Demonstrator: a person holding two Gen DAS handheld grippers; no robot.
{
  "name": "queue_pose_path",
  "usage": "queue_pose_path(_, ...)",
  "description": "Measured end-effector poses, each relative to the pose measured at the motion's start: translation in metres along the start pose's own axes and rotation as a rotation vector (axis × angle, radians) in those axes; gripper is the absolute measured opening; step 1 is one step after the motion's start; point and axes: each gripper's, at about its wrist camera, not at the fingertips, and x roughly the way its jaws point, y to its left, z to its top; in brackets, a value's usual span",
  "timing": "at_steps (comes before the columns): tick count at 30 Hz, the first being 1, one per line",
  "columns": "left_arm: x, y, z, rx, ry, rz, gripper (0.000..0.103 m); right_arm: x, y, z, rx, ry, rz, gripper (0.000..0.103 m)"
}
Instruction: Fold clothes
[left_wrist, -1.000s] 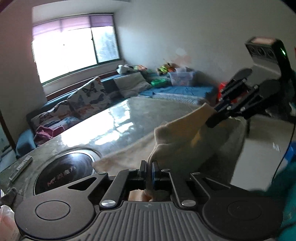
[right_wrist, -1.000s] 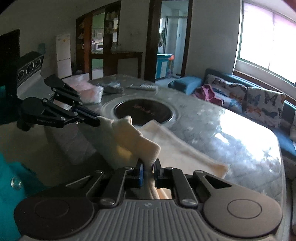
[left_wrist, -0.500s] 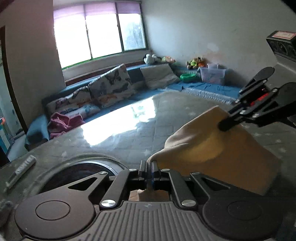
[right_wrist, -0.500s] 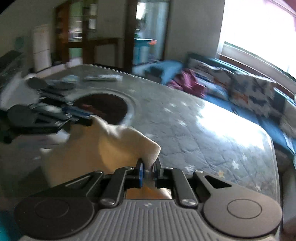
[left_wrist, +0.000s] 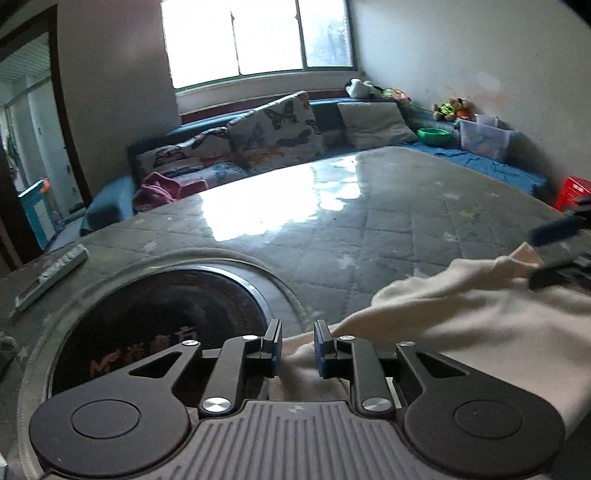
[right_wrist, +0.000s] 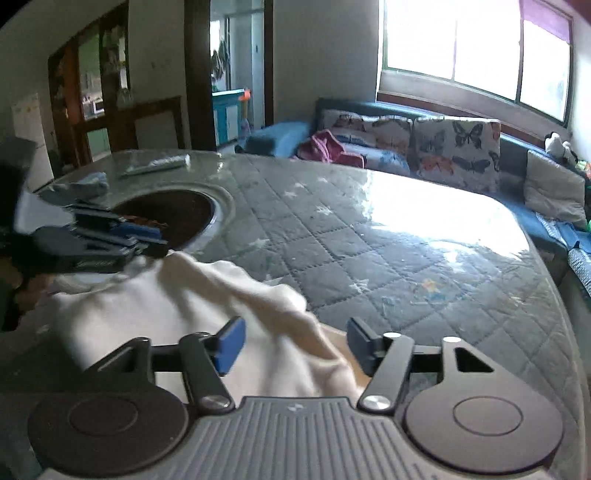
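The left claw (left_wrist: 297, 345) is opening, its pads just off the cream garment (left_wrist: 461, 325) lying between them on the quilted desk (left_wrist: 369, 229), beside a dark round inset (left_wrist: 159, 317).

I am seeing daylight pouring through the blown-out window (left_wrist: 258, 37), throwing hard white glare across the quilted table cover (left_wrist: 369, 236). The room's near corners are sitting dim. Fisheye bending is curving the walls at both frames' edges, and motion blur is smearing the cream garment (right_wrist: 207, 295) and the far gripper (right_wrist: 107, 236).
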Motion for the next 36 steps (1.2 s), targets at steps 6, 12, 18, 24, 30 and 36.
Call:
queue_pose_path(6, -0.029, -0.017, 0.008, -0.041, -0.039, -0.07, 0.038, -0.022, 0.013, -0.021, 0.011, -0.019, 0.029, 0.09)
queue_pose_path(12, -0.025, -0.035, 0.008, -0.071, 0.002, -0.196, 0.048, -0.013, 0.01, -0.034, 0.1, -0.026, 0.009, 0.103)
queue_pose_path(18, 0.003, -0.031, 0.007, -0.12, 0.073, -0.166, 0.052, 0.0, 0.004, -0.04, 0.123, 0.028, -0.021, 0.103)
queue_pose_path(24, 0.01, -0.017, 0.0, -0.178, 0.087, -0.153, 0.057, -0.001, -0.009, -0.042, 0.202, 0.018, 0.012, 0.103)
queue_pose_path(30, 0.01, -0.023, 0.0, -0.159, 0.077, -0.152, 0.069, -0.015, -0.027, -0.039, 0.268, -0.011, 0.013, 0.103)
queue_pose_path(36, 0.011, -0.026, 0.0, -0.159, 0.073, -0.154, 0.074, -0.028, -0.048, -0.042, 0.369, -0.017, 0.004, 0.088)
